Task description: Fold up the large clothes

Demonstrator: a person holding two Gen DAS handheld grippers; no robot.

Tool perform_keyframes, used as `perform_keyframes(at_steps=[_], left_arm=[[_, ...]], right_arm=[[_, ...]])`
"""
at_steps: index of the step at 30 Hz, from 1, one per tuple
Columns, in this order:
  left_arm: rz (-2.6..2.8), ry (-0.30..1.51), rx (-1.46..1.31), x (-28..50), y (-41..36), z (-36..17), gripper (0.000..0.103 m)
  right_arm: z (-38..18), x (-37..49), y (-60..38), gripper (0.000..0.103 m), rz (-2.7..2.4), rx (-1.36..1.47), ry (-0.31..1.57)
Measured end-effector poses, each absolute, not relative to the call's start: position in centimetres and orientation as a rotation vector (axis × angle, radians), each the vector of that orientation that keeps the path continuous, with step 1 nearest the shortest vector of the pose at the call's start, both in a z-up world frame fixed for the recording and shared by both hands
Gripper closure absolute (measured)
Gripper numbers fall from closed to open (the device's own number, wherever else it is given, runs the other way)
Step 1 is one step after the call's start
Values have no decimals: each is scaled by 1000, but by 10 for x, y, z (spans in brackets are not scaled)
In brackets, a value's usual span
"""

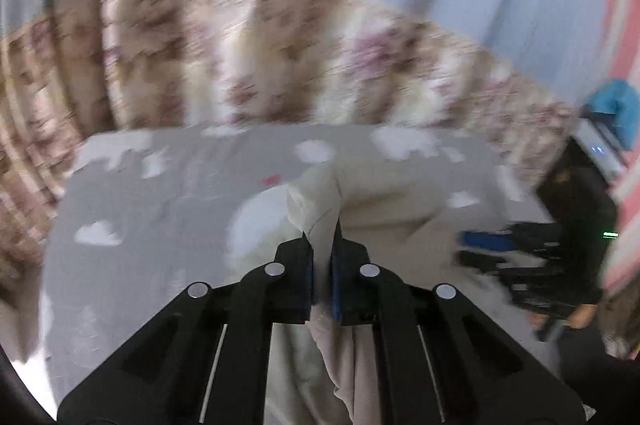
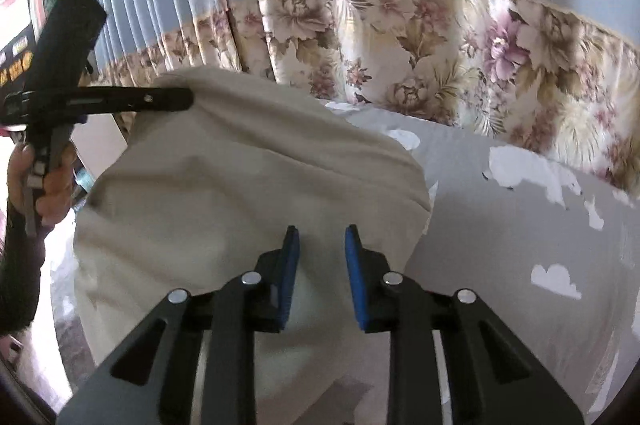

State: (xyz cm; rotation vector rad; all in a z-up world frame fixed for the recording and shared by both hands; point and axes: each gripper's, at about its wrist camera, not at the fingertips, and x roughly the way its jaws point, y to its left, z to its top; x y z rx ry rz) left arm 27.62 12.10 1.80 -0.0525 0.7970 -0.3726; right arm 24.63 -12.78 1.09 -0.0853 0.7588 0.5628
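A large cream garment point(image 2: 248, 185) is lifted over a grey bed sheet with white cloud prints point(image 2: 520, 245). My left gripper point(image 1: 322, 237) is shut on a fold of the cream garment point(image 1: 320, 201), which hangs down between and below its fingers. In the right wrist view the left gripper point(image 2: 188, 99) holds the garment's upper corner at the upper left, gripped by a hand. My right gripper point(image 2: 322, 231) is open, its blue pads apart, just above the garment's middle and holding nothing. The right gripper also shows at the right of the left wrist view point(image 1: 500, 253), blurred.
A pale blue curtain with a floral lower band point(image 2: 420, 45) hangs behind the bed. The grey sheet point(image 1: 160, 217) spreads to the left of the garment. A pink striped wall point(image 1: 624, 37) and a teal object point(image 1: 616, 105) lie at the right.
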Motion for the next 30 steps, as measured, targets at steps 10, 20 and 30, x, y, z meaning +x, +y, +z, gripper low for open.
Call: perform_keyframes(at_steps=[10, 20, 30], left_arm=[[-286, 960, -155, 276, 145, -72, 87], [-306, 834, -162, 224, 147, -13, 34], [-329, 975, -59, 182, 104, -84, 36]], right_arm=[[0, 254, -123, 66, 548, -153, 808], [15, 251, -152, 63, 514, 0, 819], [-24, 268, -123, 62, 476, -120, 887]])
